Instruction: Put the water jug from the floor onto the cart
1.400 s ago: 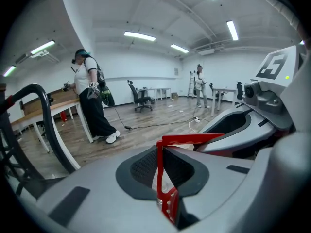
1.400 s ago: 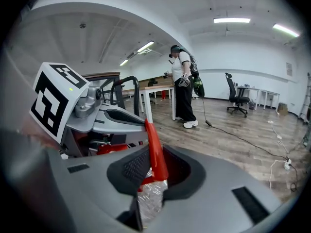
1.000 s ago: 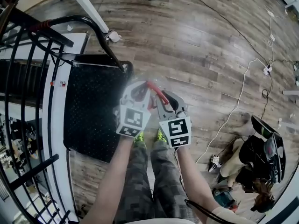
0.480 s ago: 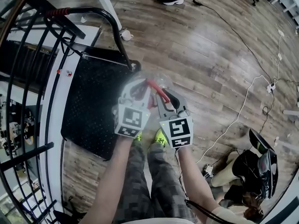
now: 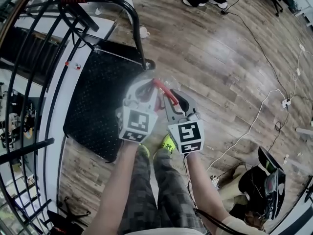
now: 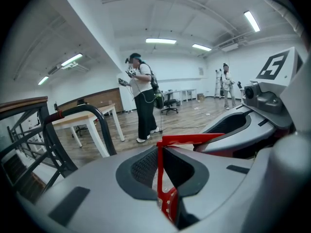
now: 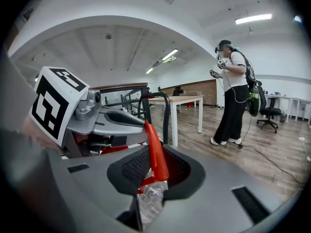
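Left tool and right tool each pinch the red handle, water jug hanging just below.

water jug lifted higher, nearer cart

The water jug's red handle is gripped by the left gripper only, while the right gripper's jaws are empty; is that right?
Not quite: the right gripper is not empty. The right gripper view shows its jaws also closed on the red handle, above the clear water jug. The left gripper does grip it.
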`<state>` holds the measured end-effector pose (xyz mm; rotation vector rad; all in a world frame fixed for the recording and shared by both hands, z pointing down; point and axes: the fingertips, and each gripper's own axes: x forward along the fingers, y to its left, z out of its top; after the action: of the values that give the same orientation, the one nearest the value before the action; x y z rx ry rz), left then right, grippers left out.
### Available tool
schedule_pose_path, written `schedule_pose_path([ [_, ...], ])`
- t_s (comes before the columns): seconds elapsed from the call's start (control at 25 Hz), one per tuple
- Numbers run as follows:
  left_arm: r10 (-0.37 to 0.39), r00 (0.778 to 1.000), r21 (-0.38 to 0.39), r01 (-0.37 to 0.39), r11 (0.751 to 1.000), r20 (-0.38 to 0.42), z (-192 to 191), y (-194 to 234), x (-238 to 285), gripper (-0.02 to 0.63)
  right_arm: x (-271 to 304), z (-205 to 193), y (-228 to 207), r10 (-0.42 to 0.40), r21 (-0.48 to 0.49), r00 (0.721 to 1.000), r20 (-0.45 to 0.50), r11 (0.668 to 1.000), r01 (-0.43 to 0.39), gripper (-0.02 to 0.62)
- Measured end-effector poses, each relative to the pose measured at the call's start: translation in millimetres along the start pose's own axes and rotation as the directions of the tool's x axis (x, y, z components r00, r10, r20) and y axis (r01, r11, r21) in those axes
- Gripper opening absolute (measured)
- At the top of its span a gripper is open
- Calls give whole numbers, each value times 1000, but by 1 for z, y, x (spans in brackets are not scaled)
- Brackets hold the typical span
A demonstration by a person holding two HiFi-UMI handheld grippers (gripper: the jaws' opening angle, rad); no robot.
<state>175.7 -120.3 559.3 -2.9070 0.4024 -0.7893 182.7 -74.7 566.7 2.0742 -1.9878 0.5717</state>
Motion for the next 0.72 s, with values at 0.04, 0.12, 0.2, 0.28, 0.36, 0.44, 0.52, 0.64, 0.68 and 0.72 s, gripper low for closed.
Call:
schedule_pose_path([
  [0.04, 7, 1000, -3, -7, 1000, -1, -2, 4, -2, 37, 3, 1, 4, 8, -3, 1000, -1, 1000, -8, 72],
  [0.12, 20, 1000, -11, -20, 1000, -1, -6, 12, -7, 35, 9, 3, 11, 22, -11, 1000, -3, 1000, -22, 72],
  [0.2, 31, 1000, -19, -31, 999, 1, -8, 19, -12, 35, 13, 6, 18, 31, -20, 1000, -4, 999, -31, 72],
  [0.28, 42, 999, -23, -42, 999, 2, -11, 27, -18, 35, 18, 9, 26, 40, -26, 999, -6, 999, -40, 72],
  [0.36, 53, 999, -29, -53, 998, 4, -13, 35, -22, 35, 23, 13, 33, 50, -33, 999, -7, 998, -50, 72],
  [0.44, 61, 998, -35, -61, 998, 8, -14, 46, -26, 35, 31, 18, 39, 56, -40, 998, -7, 998, -56, 72],
  [0.52, 70, 997, -40, -70, 997, 11, -17, 59, -31, 35, 40, 23, 48, 59, -46, 998, -7, 997, -60, 72],
  [0.64, 86, 996, -46, -86, 995, 12, -20, 74, -41, 35, 49, 30, 62, 68, -55, 998, -8, 996, -69, 72],
  [0.68, 91, 996, -48, -90, 995, 11, -21, 79, -45, 35, 51, 33, 67, 72, -57, 997, -8, 996, -72, 72],
  [0.72, 95, 995, -51, -95, 994, 10, -21, 84, -48, 35, 54, 36, 71, 75, -59, 997, -8, 995, -76, 73],
])
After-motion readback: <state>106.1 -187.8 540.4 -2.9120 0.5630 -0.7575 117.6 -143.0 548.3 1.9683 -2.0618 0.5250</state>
